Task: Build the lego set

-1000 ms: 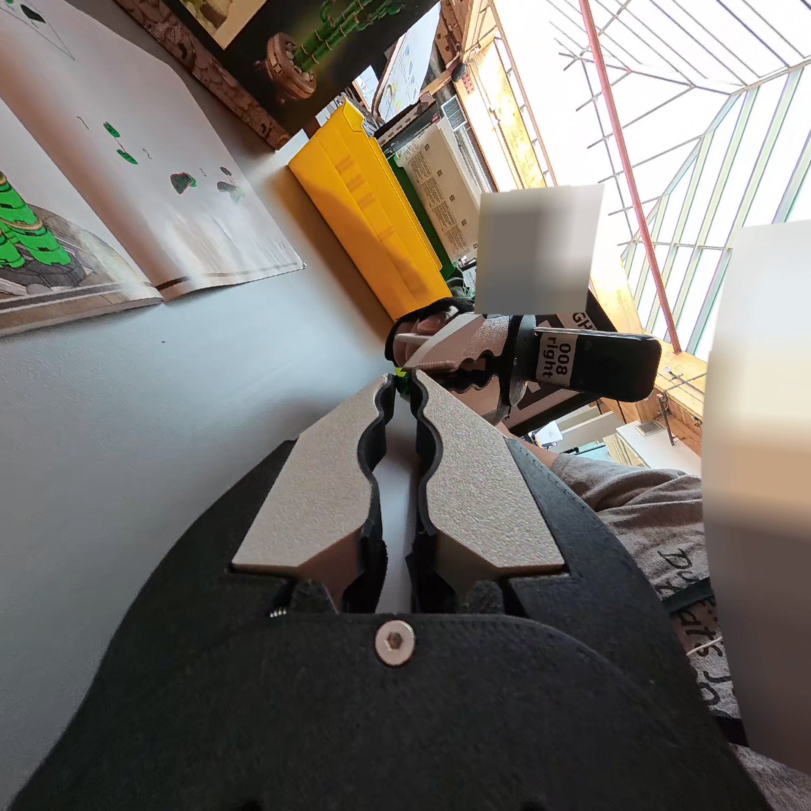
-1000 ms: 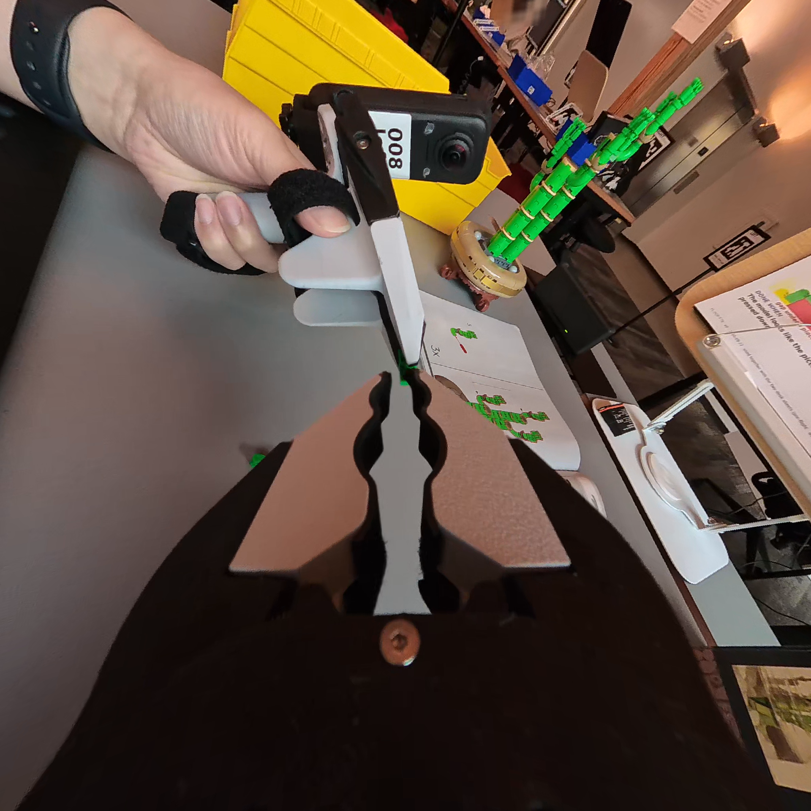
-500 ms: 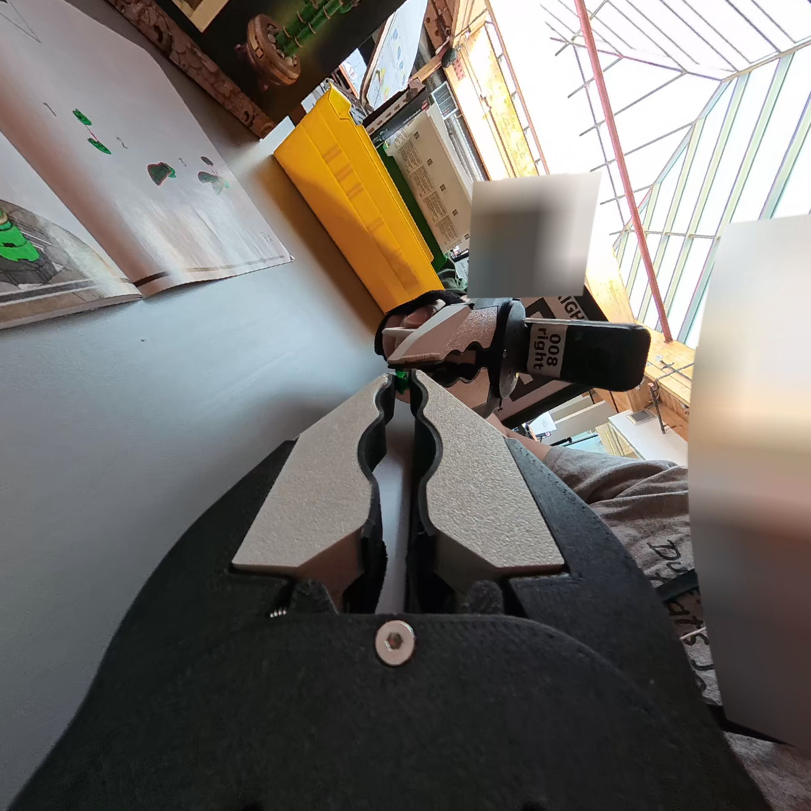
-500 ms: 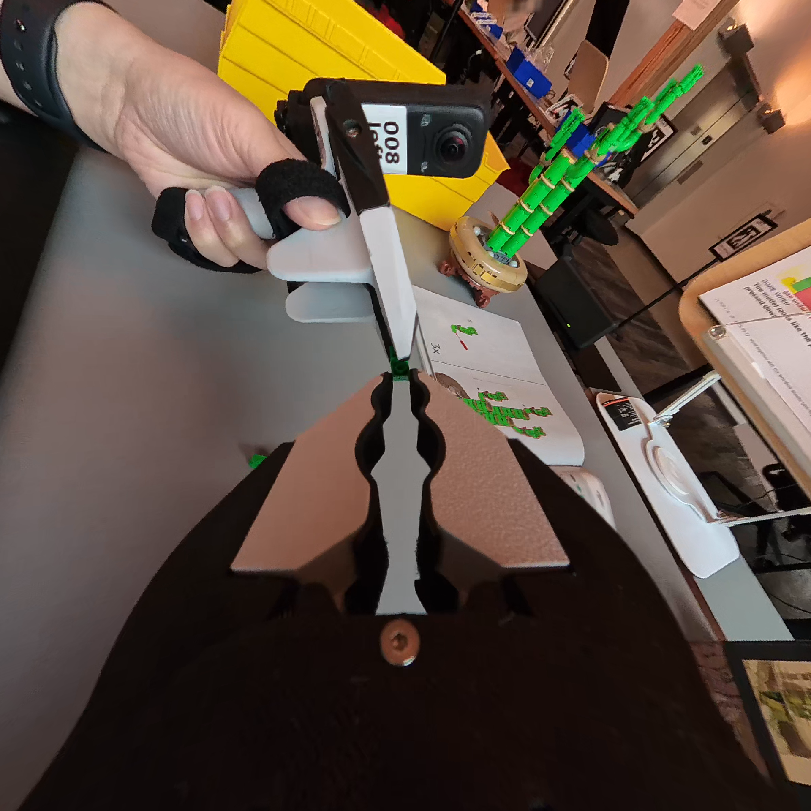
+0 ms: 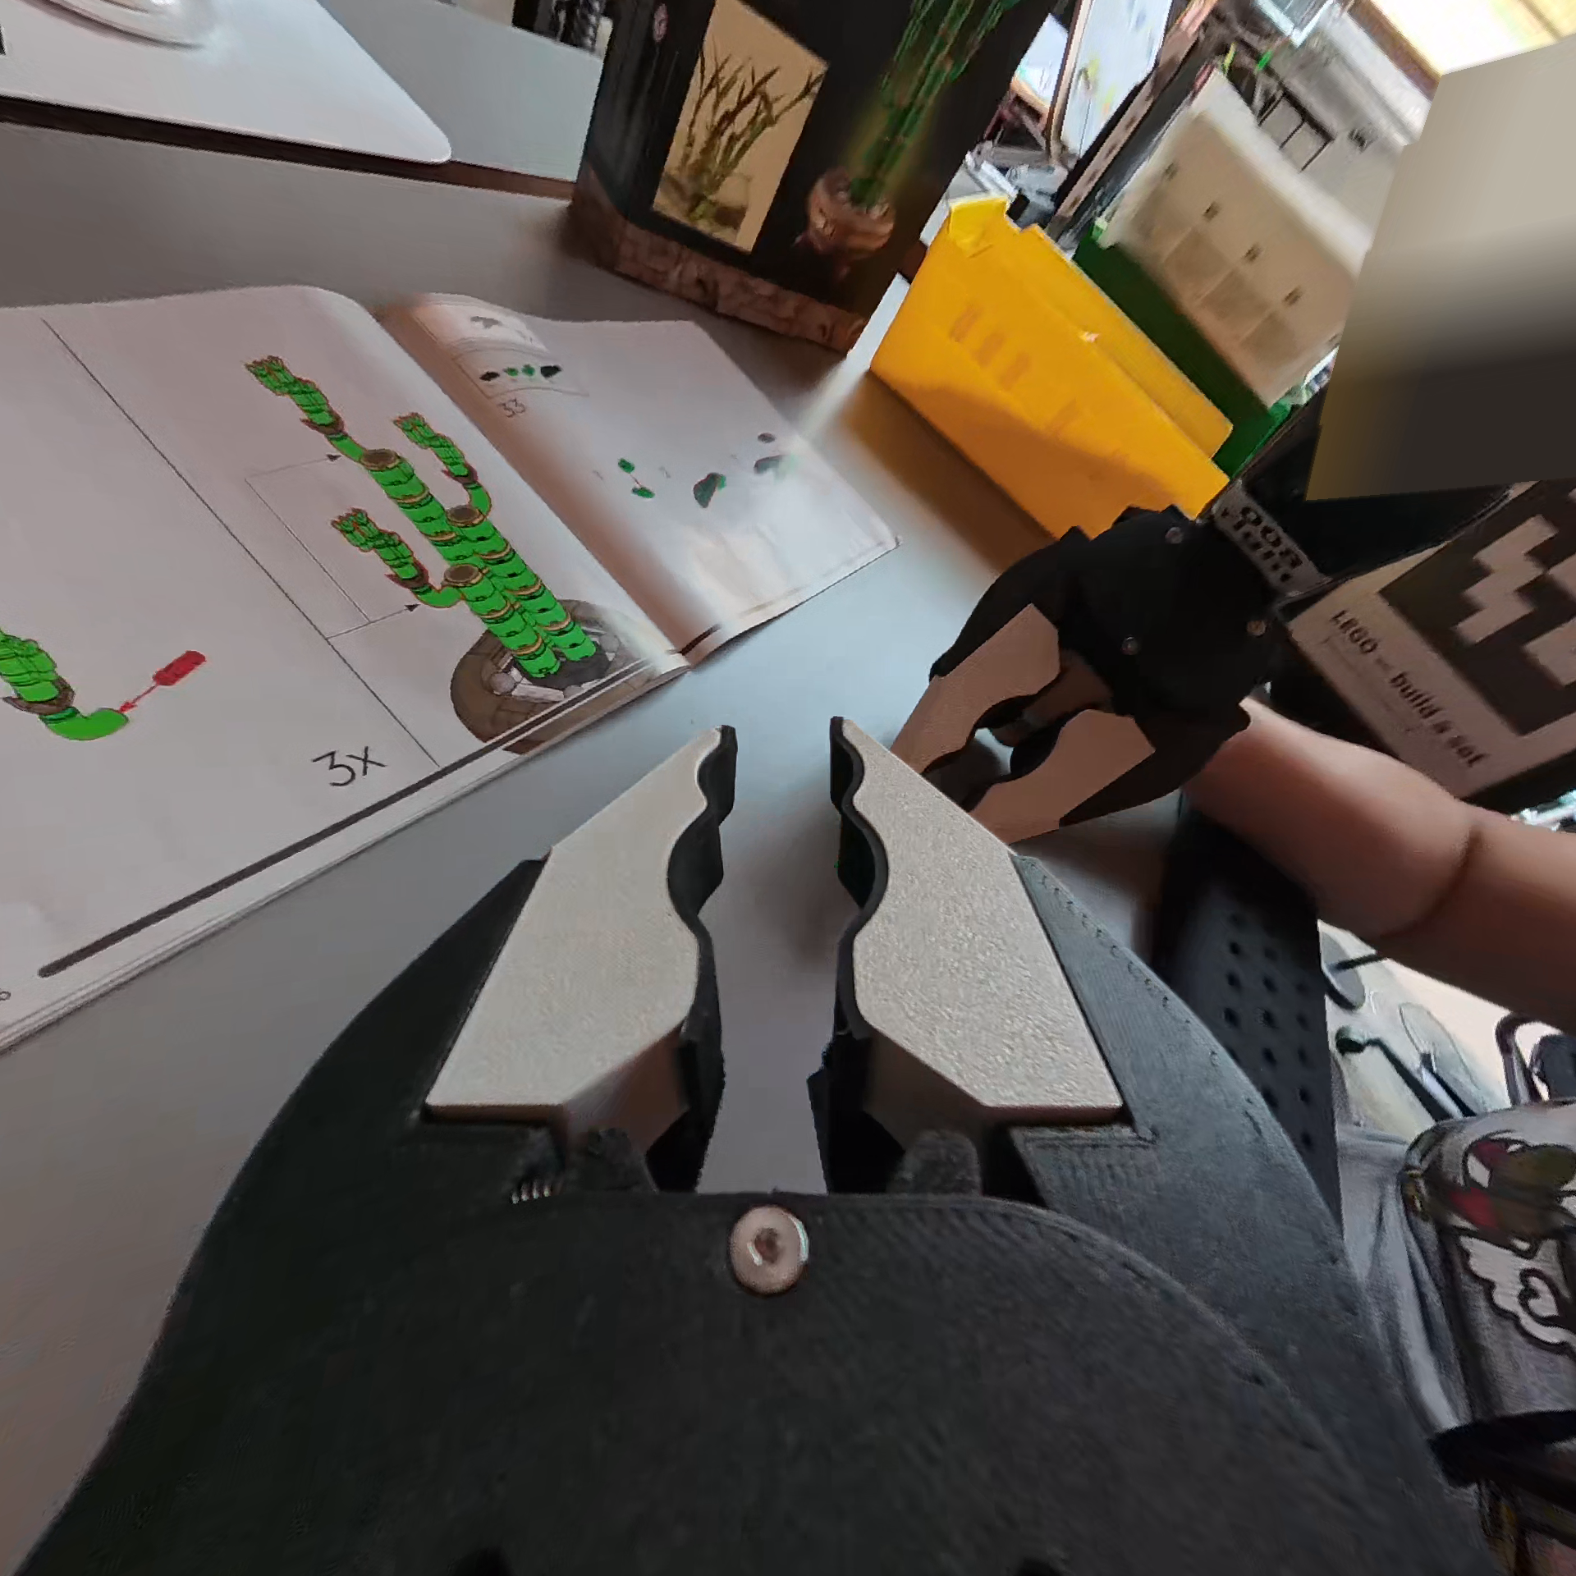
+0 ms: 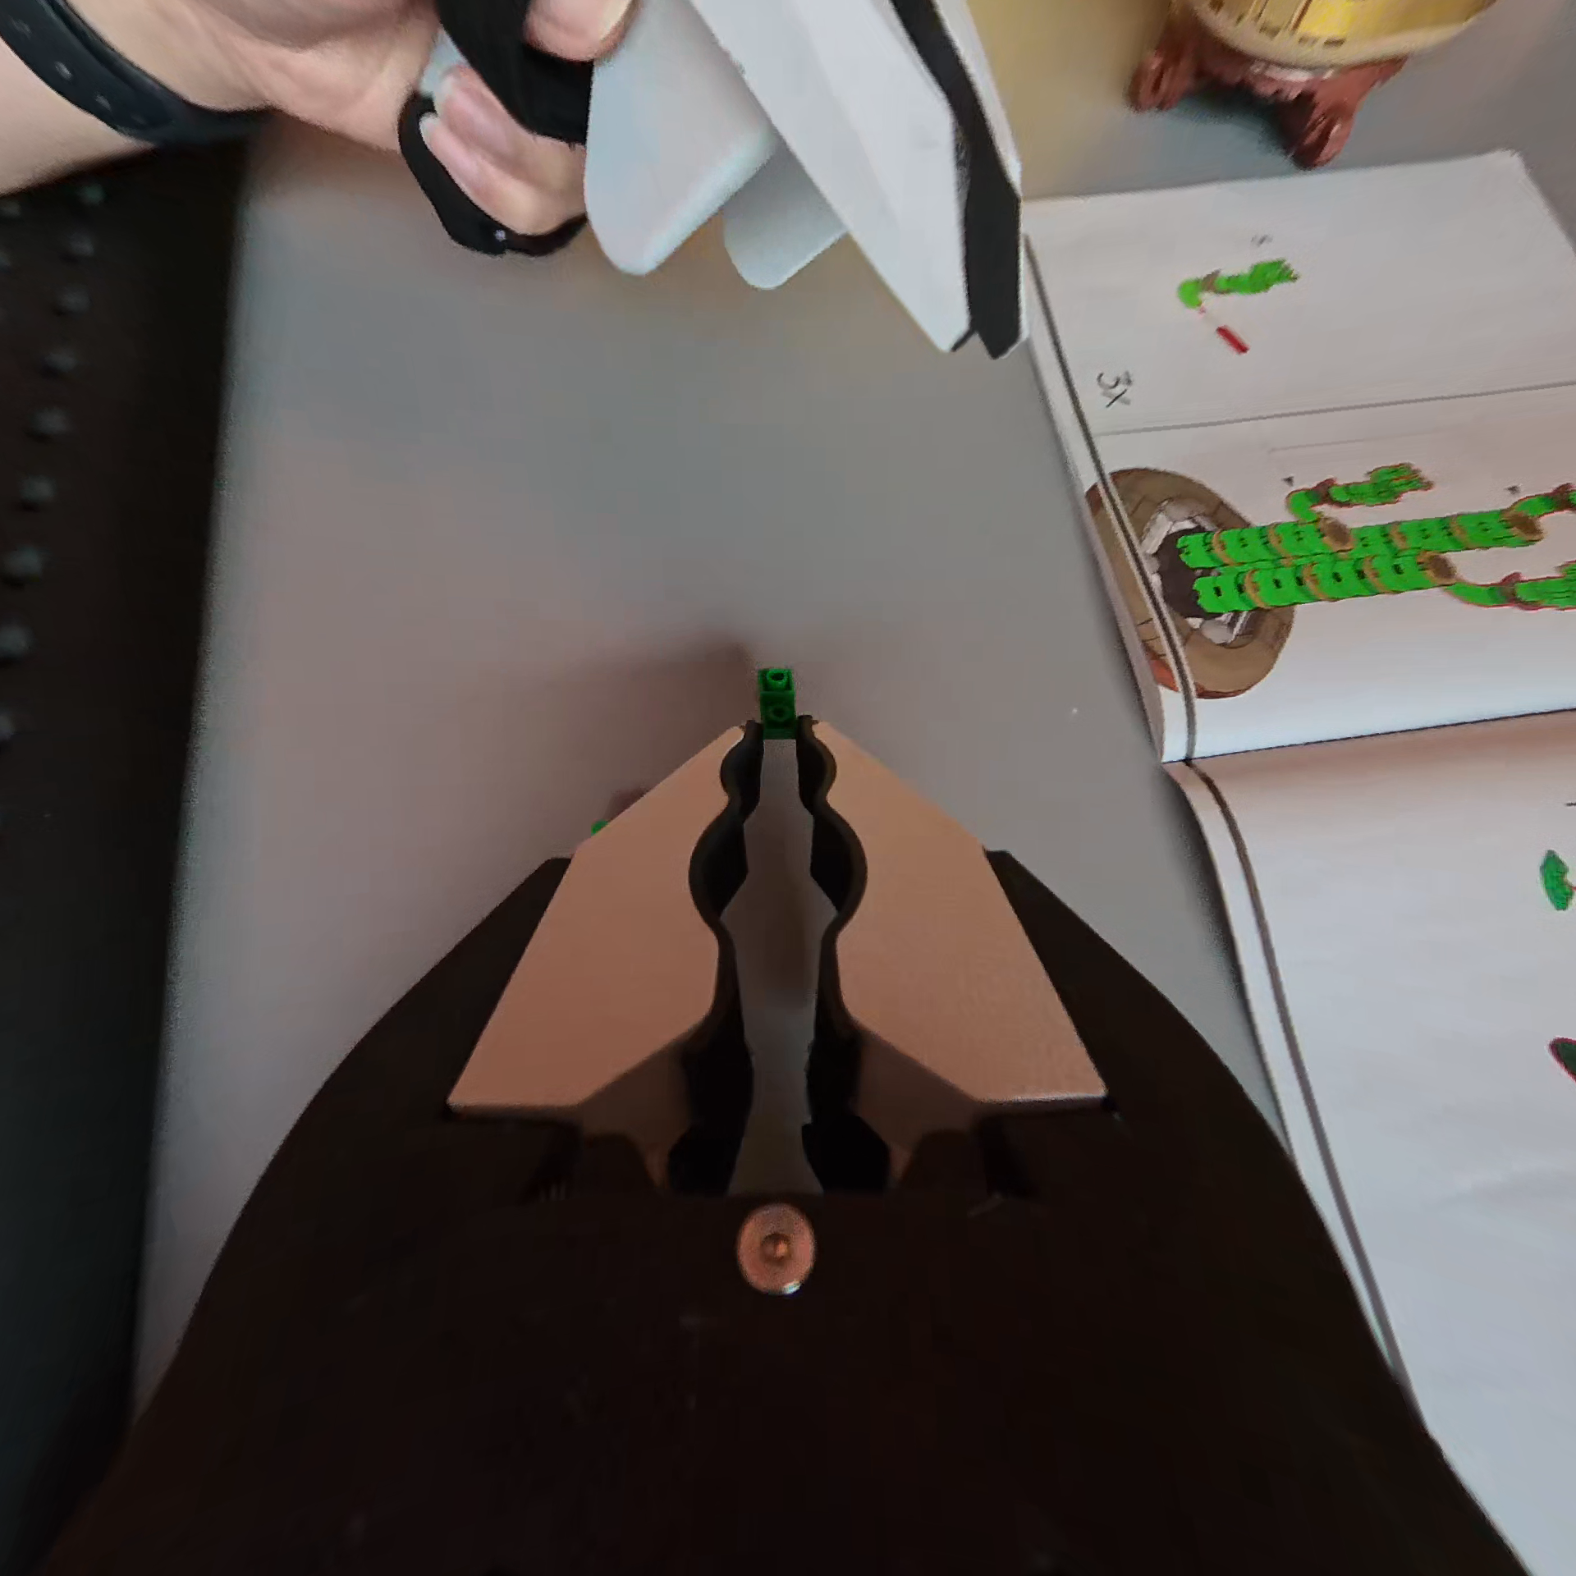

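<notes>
My right gripper point(image 6: 776, 732) is shut on a small green lego piece point(image 6: 778, 701) that sticks out past its fingertips, low over the grey table point(image 6: 512, 512). My left gripper point(image 5: 783, 738) is open and empty, just above the table. In the right wrist view its white fingers point(image 6: 853, 170) hang up and away from the green piece. The right gripper also shows in the left wrist view point(image 5: 959, 789), close on the right. The open instruction booklet point(image 5: 341, 554) lies on the left there, and on the right in the right wrist view point(image 6: 1364, 597).
The lego box point(image 5: 750, 170) and a yellow bin point(image 5: 1023, 384) stand at the back. The brown and tan pot base of the model point(image 6: 1262, 77) sits beyond the booklet. A tiny green piece point(image 6: 599, 825) lies by my right finger. A black mat point(image 6: 85, 512) borders the table. The tips of one gripper are about 9 centimetres away from the tips of the other. The right gripper is farther from the model point(image 6: 1262, 77), some 25 centimetres, than the left, some 20 centimetres.
My left gripper has opened, let go of the green piece and drawn back. The right gripper keeps the piece. Both grippers have tipped down toward the table.
</notes>
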`<state>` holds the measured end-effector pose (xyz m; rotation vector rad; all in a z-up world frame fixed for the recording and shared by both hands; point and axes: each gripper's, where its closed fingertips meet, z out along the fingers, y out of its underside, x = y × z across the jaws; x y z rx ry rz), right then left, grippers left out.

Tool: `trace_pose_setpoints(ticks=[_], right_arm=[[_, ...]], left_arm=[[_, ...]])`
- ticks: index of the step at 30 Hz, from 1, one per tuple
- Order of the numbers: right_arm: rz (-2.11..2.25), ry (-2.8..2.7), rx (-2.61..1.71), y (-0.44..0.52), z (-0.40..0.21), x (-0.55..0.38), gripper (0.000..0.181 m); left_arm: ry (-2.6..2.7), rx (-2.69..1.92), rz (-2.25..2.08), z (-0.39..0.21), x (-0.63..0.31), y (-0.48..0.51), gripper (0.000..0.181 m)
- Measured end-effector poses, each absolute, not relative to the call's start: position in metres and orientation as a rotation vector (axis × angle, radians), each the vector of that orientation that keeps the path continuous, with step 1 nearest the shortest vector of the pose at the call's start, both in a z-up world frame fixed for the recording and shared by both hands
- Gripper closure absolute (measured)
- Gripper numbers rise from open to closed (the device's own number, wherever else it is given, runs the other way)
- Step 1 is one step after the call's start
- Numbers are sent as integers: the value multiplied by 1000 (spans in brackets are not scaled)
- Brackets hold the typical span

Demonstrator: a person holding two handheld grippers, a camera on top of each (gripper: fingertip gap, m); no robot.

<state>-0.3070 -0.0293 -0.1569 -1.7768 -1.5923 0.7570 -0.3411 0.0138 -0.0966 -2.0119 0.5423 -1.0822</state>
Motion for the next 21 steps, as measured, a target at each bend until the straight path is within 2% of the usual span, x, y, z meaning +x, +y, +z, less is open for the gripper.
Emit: trace_pose_setpoints(ticks=[5,10,21], right_arm=[[744,-1636,-1818,-33,-166,-308,173],[716,-1655,-1804,-30,-162,-297,160],[712,-1960,-1478,-73,-163,-289,162]], left_arm=[[571,-2031,-1094,-102,-335,11,165],[565,-2021,-1097,-100,-336,11,168],[572,-2023,-1112,-100,-335,9,168]])
